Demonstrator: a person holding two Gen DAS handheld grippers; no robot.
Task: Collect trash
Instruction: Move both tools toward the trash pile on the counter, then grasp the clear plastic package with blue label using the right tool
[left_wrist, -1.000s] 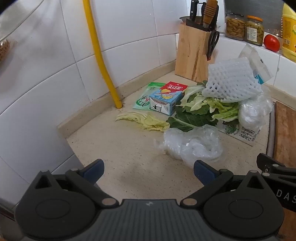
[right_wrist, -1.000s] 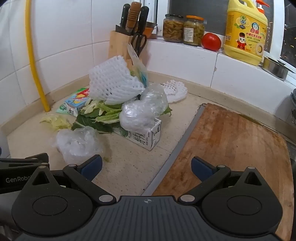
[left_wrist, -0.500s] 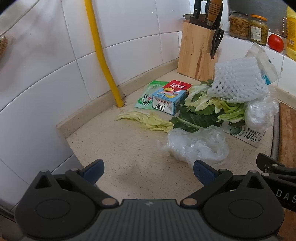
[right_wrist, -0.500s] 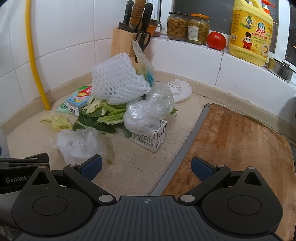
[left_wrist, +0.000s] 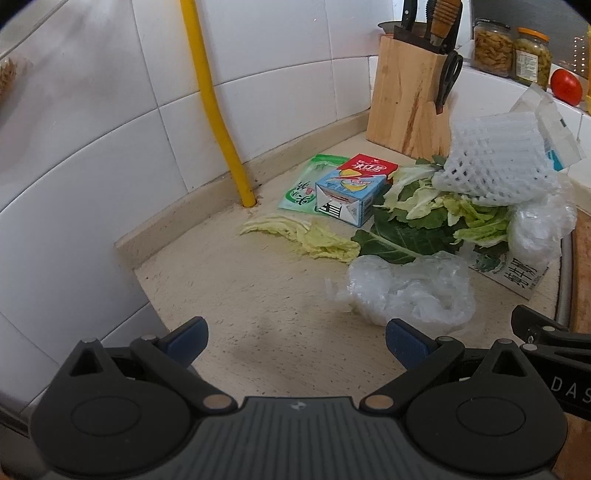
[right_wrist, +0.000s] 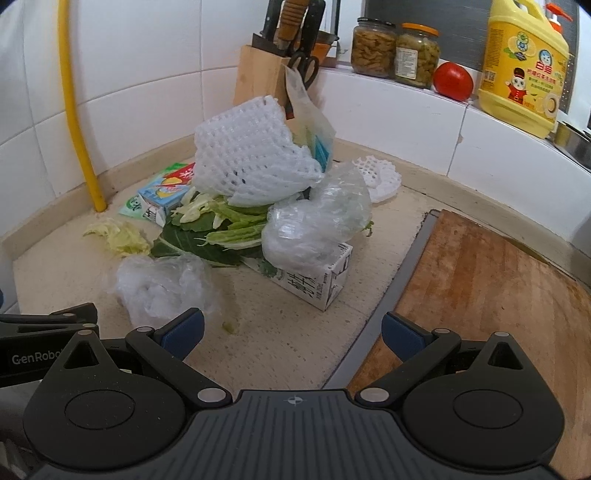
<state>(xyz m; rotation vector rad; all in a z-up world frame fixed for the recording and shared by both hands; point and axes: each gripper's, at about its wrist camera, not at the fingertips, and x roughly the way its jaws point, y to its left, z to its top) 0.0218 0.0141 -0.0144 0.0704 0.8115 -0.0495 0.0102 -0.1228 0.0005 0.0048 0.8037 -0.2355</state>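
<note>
A heap of trash lies in the counter corner: white foam netting (left_wrist: 495, 162) (right_wrist: 247, 155) on green vegetable leaves (left_wrist: 424, 218) (right_wrist: 221, 225), a white milk carton (left_wrist: 513, 275) (right_wrist: 314, 284), a blue juice box (left_wrist: 349, 197) (right_wrist: 162, 197), a loose pale cabbage leaf (left_wrist: 303, 236) (right_wrist: 118, 236), and crumpled clear plastic (left_wrist: 410, 290) (right_wrist: 162, 284). My left gripper (left_wrist: 295, 338) is open and empty, just short of the crumpled plastic. My right gripper (right_wrist: 291, 332) is open and empty, in front of the milk carton.
A wooden cutting board (right_wrist: 480, 288) lies to the right. A knife block (left_wrist: 410, 107) (right_wrist: 266, 74) stands at the back. Jars (right_wrist: 395, 50), a tomato (right_wrist: 452, 81) and a yellow detergent bottle (right_wrist: 524, 62) sit on the ledge. A yellow pipe (left_wrist: 218, 110) runs up the tiled wall.
Both grippers have edged forward toward the heap, which now looks slightly larger and closer. Nothing has been touched or taken hold of.
</note>
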